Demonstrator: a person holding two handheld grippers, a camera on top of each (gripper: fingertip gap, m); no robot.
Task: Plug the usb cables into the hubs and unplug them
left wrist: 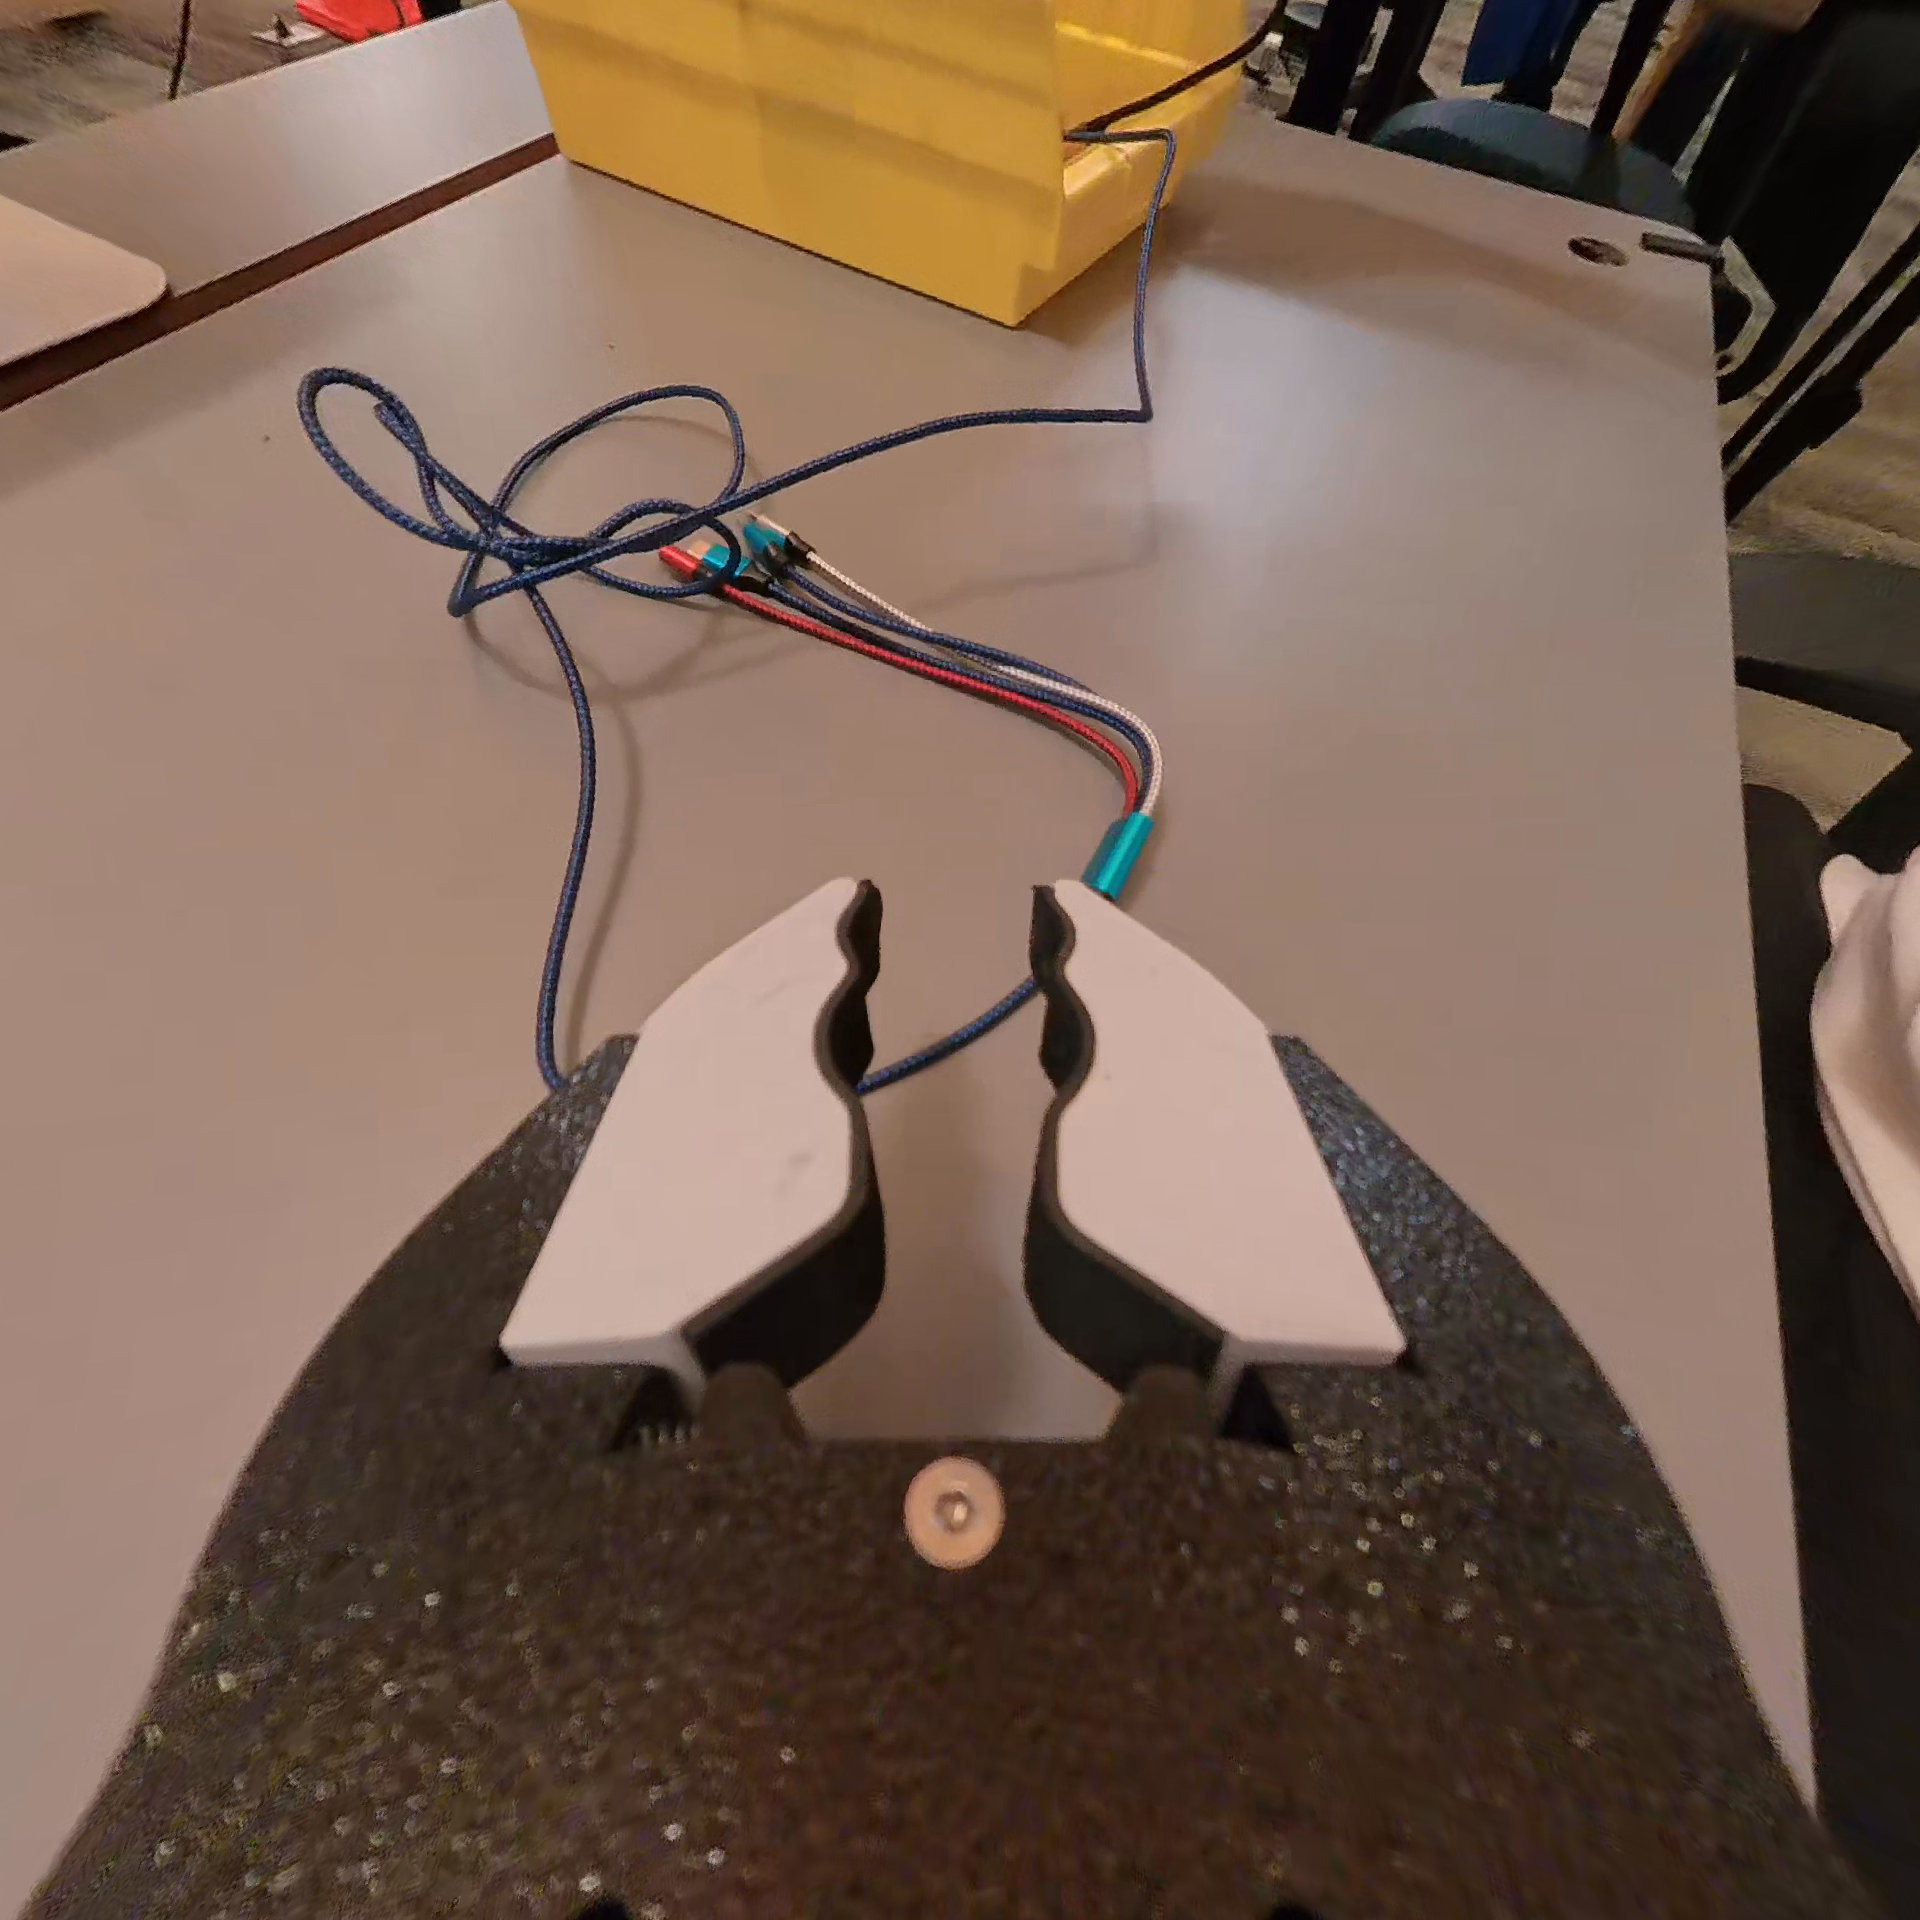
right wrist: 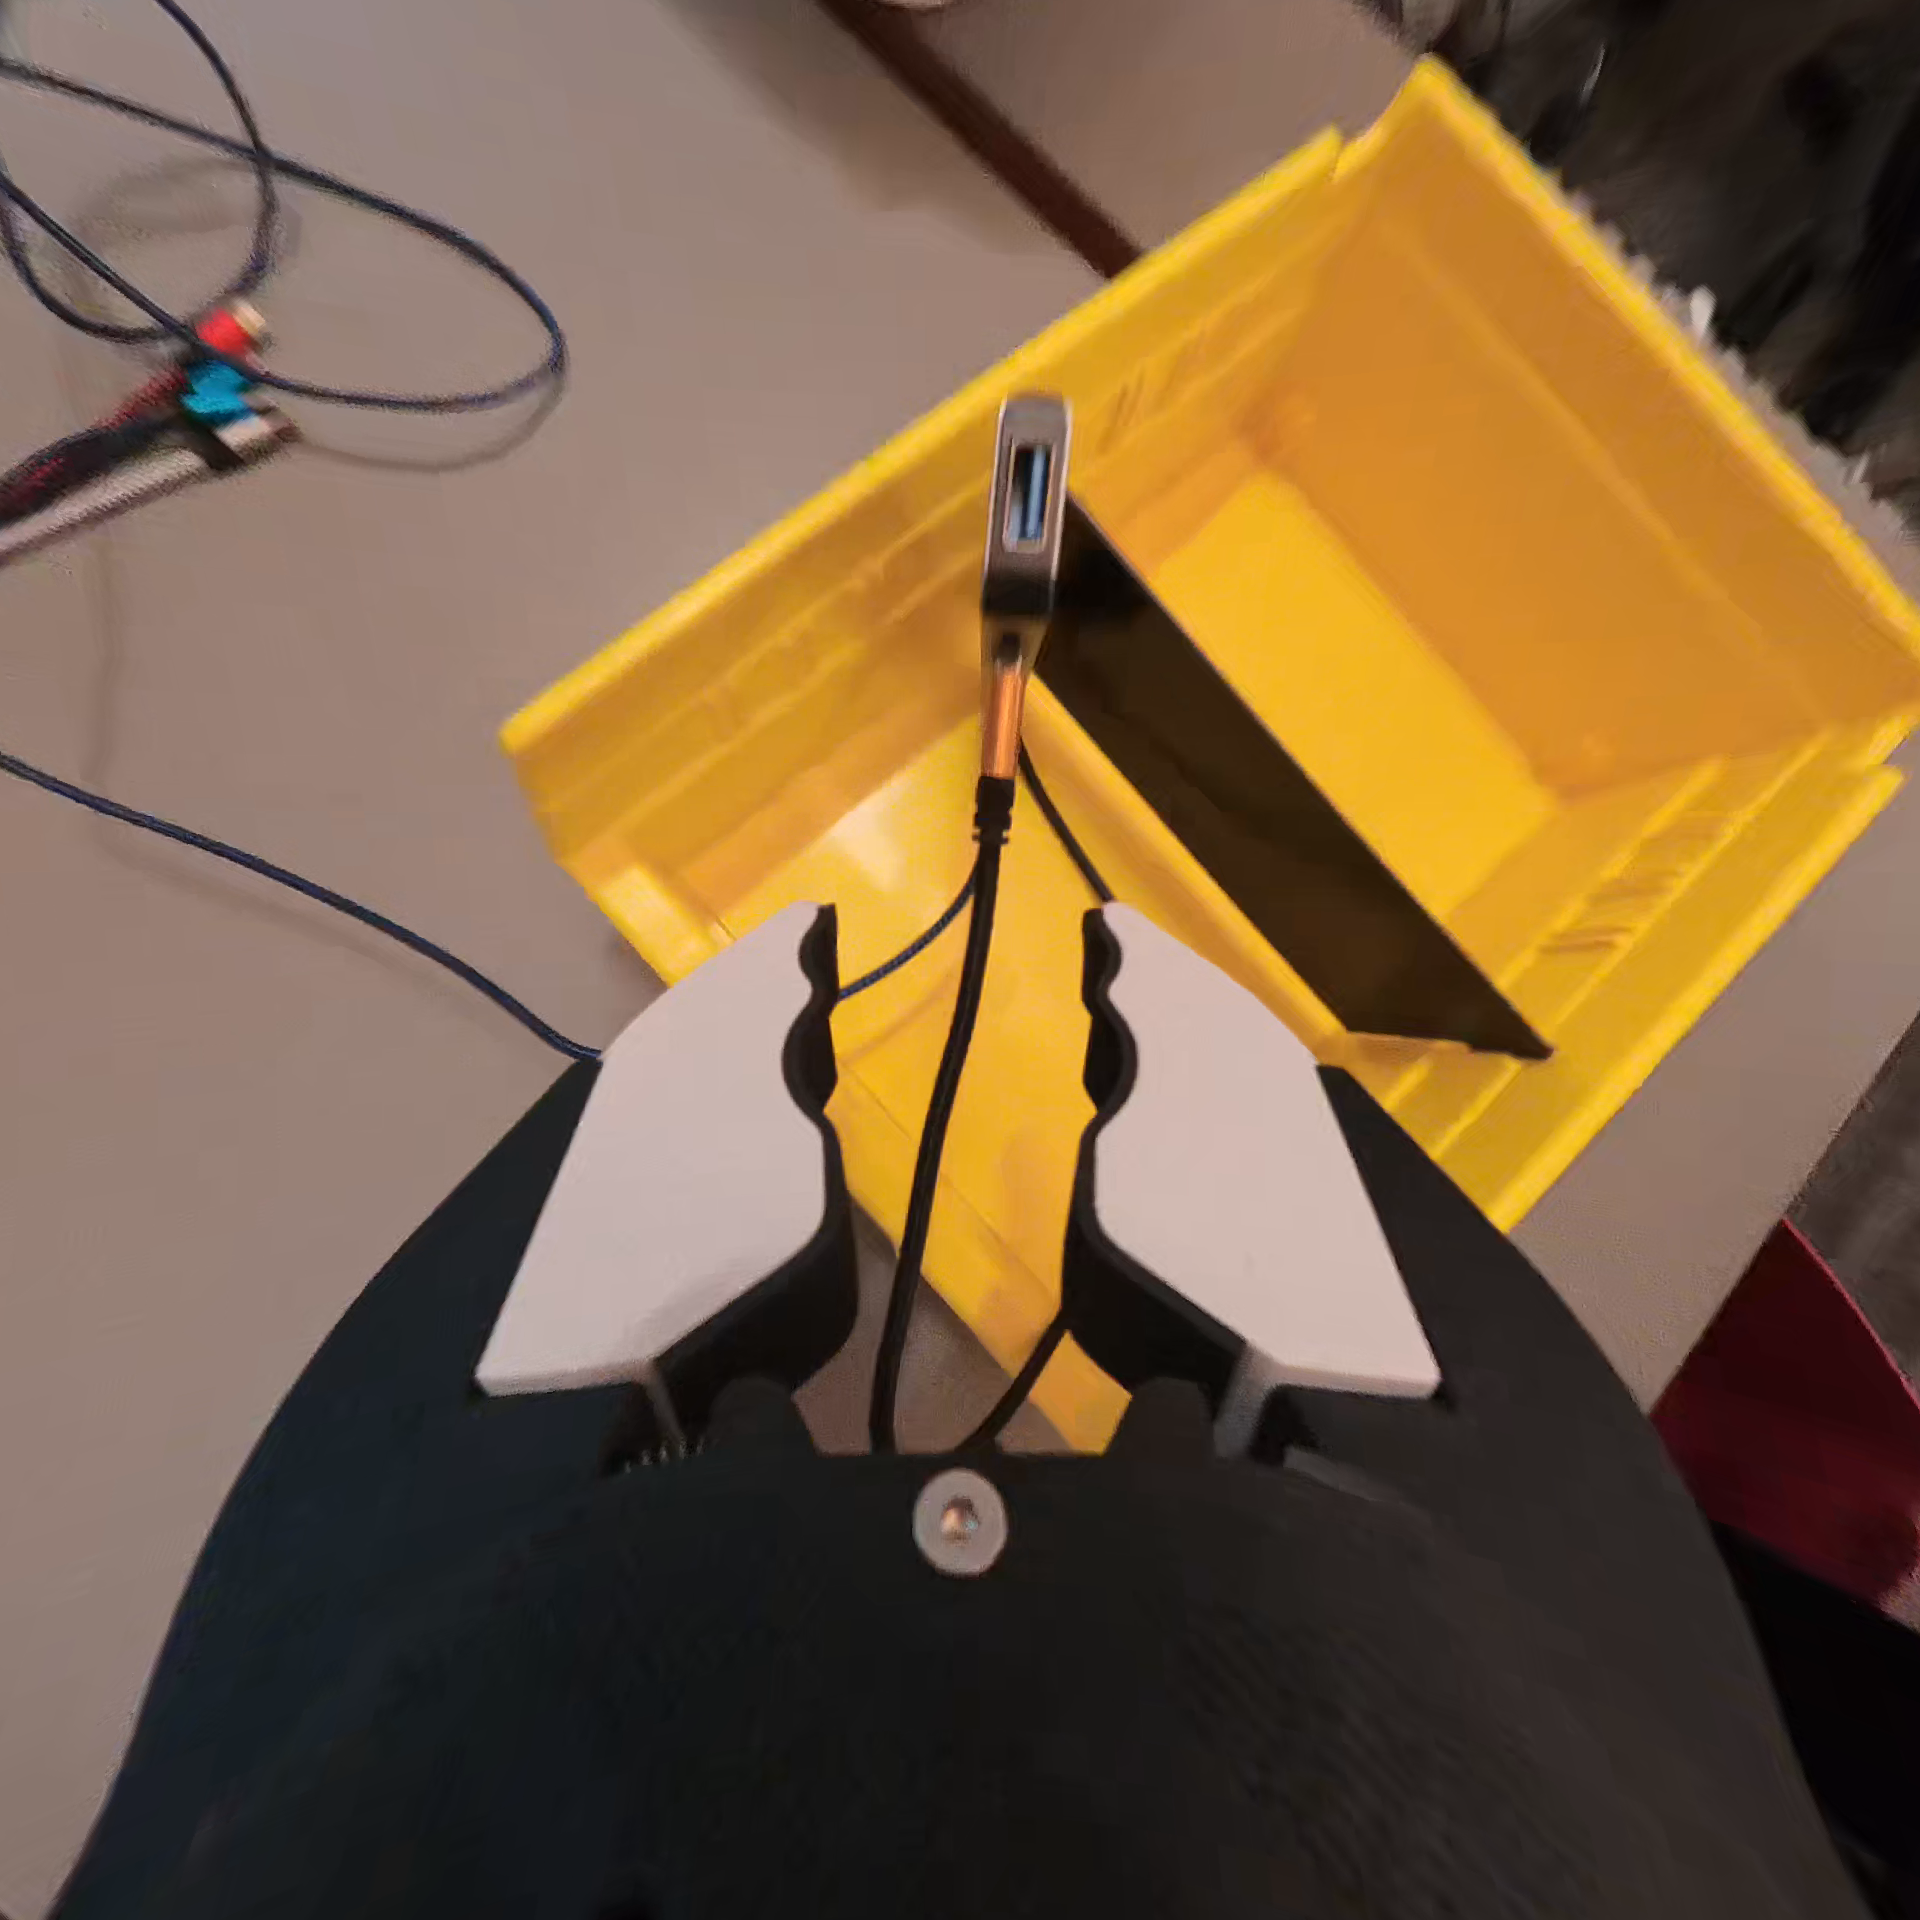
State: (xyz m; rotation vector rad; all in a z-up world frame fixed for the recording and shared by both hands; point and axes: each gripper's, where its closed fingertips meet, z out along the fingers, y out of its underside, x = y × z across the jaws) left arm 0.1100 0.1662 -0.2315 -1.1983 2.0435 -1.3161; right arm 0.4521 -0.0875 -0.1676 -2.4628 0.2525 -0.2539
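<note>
1. Grey tabletop carried a tangle of blue braided cable, ending in a teal splitter sleeve just beyond the left gripper.
2. From the sleeve, red, white and blue leads ran to a cluster of loose plugs lying unplugged mid-table.
3. Both jaws of the left gripper stood apart, holding nothing; a stretch of blue cable crossed the gap beneath them.
4. Right gripper also stood apart and empty, above a yellow bin.
5. A silver hub stood on edge at the bin's rim, one port facing the camera, a gold-collared plug already seated below it.
6. Judged advice: clamp the hub firmly first, then grasp one plug by its shell, align it squarely, and push straight.
</note>
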